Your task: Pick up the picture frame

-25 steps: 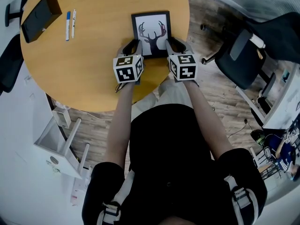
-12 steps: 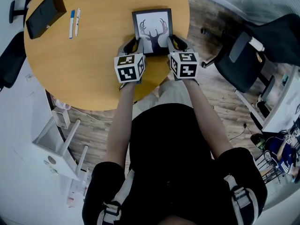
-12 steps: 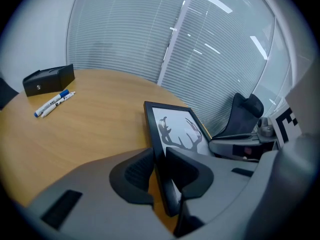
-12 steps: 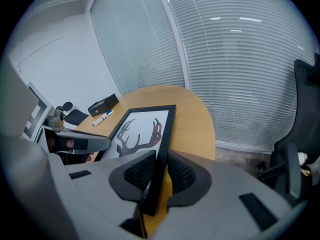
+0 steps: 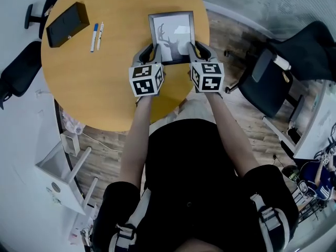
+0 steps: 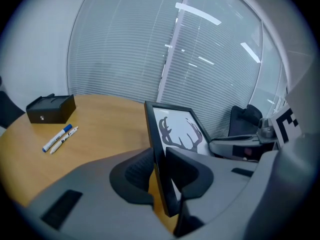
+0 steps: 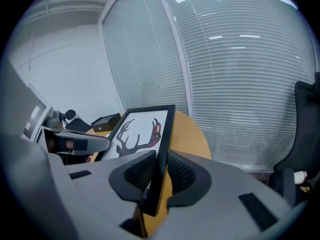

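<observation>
Both tongs had just been closing: the left tongs (image 5: 148, 50) and the right tongs (image 5: 195, 49) each clamped a side edge of the black rectangular picture frame (image 5: 173, 33), above the round wooden bench (image 5: 105, 77). We judged the lift begun; next, both sides needed raising evenly.

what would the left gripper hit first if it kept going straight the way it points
The left gripper, its jaws just closed further, holds the picture frame, which would go along. Beyond it, probably bare table; depth unclear.
</observation>
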Demonstrator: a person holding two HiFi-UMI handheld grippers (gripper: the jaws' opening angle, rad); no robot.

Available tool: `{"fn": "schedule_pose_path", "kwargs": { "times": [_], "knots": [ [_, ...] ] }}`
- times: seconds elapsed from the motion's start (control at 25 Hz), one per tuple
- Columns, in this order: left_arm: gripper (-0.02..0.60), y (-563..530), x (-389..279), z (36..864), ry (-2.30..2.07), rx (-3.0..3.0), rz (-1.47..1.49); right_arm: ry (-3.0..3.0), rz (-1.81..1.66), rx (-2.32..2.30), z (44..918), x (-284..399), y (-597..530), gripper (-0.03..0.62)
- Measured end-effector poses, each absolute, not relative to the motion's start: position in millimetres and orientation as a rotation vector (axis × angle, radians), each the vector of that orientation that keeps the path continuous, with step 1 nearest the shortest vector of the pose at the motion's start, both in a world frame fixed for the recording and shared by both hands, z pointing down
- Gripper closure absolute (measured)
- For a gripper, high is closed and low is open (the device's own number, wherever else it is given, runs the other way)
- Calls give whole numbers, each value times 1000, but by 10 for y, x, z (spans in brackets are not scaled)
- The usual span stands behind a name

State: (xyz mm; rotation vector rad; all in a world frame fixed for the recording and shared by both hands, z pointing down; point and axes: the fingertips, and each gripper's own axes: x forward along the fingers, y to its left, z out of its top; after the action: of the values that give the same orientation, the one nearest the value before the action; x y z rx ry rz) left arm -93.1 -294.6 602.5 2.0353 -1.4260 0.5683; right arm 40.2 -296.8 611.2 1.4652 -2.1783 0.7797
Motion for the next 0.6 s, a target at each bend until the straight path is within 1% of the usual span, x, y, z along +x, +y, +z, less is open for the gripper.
{"fn": "schedule_pose_path", "kwargs": {
  "times": [0.6],
  "knots": [
    [494, -3344, -1128, 4776, -1613, 2215, 394, -2387, 498, 1538, 4885, 204, -3451, 508]
  ]
}}
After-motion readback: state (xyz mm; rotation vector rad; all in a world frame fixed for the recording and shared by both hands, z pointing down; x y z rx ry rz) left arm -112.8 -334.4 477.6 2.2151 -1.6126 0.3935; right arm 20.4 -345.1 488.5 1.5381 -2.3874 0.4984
